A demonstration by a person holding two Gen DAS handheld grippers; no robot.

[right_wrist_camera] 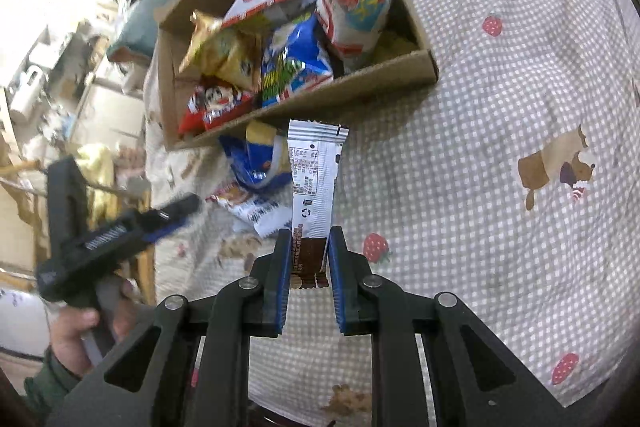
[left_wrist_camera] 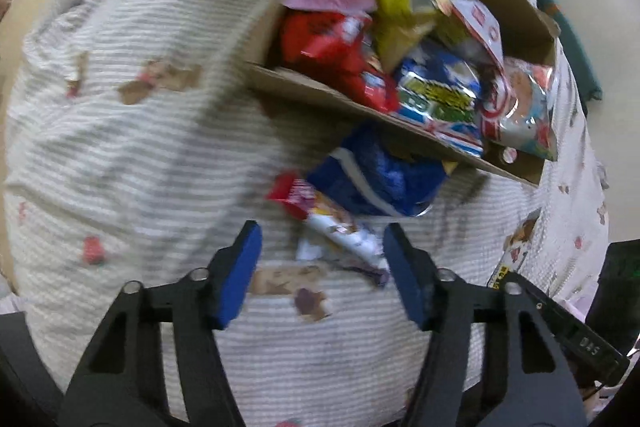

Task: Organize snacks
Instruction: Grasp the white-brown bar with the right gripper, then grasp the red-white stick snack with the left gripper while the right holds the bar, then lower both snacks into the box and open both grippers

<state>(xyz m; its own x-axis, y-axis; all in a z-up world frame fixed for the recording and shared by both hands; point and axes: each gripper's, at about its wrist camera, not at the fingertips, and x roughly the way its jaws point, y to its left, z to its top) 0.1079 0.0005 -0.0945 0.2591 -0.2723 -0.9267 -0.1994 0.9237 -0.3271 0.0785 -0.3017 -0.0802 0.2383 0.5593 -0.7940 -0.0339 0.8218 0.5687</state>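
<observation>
clearly light and crinkly, the bar point(right_wrist_camera: 316, 187) sits pinched at its end in the right fingers point(right_wrist_camera: 307, 259), while the left fingers point(left_wrist_camera: 322, 259) stand half open around a slippery packet point(left_wrist_camera: 340, 227) on the bed point(left_wrist_camera: 120, 131).

Ahead of the right gripper point(right_wrist_camera: 309, 247), past the tip of the long wrapper point(right_wrist_camera: 314, 187) clamped between its pads, the near wall of the cardboard box point(right_wrist_camera: 304, 103) stands across the way; the box is packed with packets, with a bare patch of floor only at its right corner. To the right of these jaws the checked bedspread point(right_wrist_camera: 500, 147) lies bare and open. To their left a blue packet point(right_wrist_camera: 256, 163) and a white packet point(right_wrist_camera: 256, 211) crowd the cloth, and the left gripper point(right_wrist_camera: 172, 215) reaches in over them. Between the left gripper's point(left_wrist_camera: 320, 247) open pads lies the white packet point(left_wrist_camera: 340, 231), the blue one point(left_wrist_camera: 376, 179) just beyond against the box wall point(left_wrist_camera: 340, 99); left of those jaws the cloth point(left_wrist_camera: 140, 147) is free
</observation>
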